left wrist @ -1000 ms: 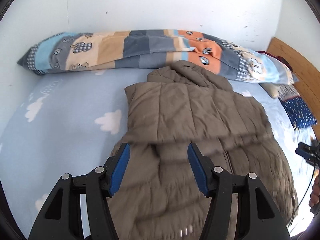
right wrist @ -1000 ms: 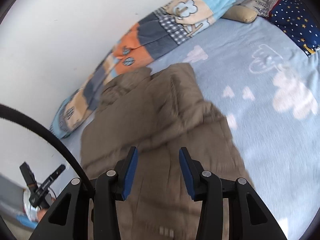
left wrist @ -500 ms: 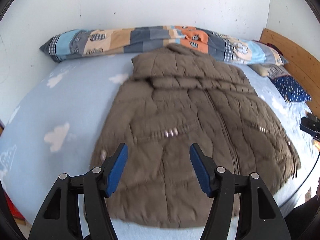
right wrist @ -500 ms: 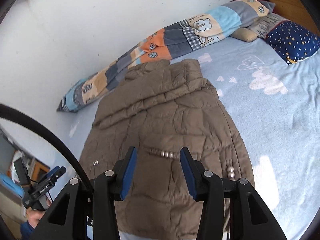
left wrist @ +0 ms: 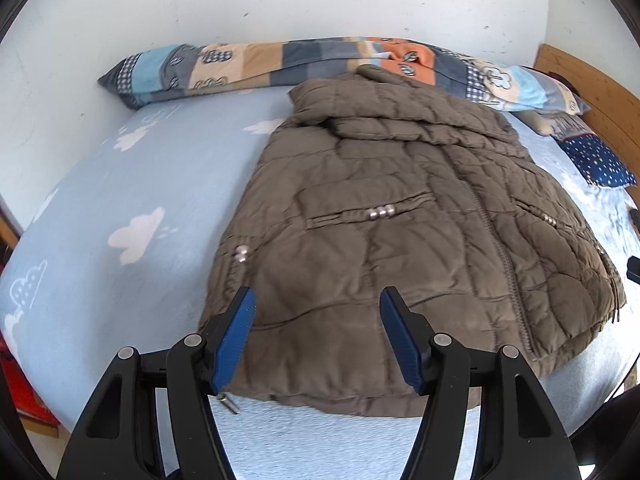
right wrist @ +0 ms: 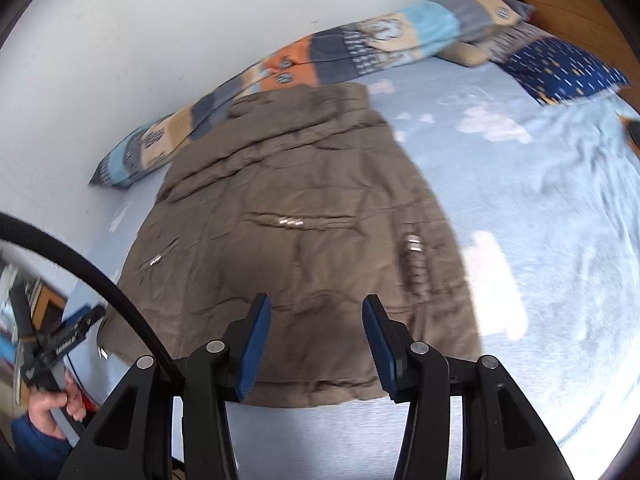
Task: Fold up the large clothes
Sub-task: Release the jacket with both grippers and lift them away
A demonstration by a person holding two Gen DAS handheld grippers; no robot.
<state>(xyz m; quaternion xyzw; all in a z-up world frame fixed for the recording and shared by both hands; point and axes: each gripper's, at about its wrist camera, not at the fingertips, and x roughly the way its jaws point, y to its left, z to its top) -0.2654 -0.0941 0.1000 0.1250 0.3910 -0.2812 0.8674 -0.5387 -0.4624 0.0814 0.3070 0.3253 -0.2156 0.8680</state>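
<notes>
Left gripper [left wrist: 318, 300] fills the lower centre of its frame, jaws apart and holding nothing. Right gripper [right wrist: 316, 306] sits lower centre too, jaws opening, nothing between them. A hand [right wrist: 52, 408] at lower left grips a handle.

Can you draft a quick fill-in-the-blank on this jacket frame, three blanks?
1. The brown quilted puffer jacket lies spread flat on a light blue bedsheet printed with white ____.
2. The jacket's front zipper is ____.
3. The long patchwork bolster pillow lies against the ____ wall.

Missing words: clouds; closed; white
</notes>
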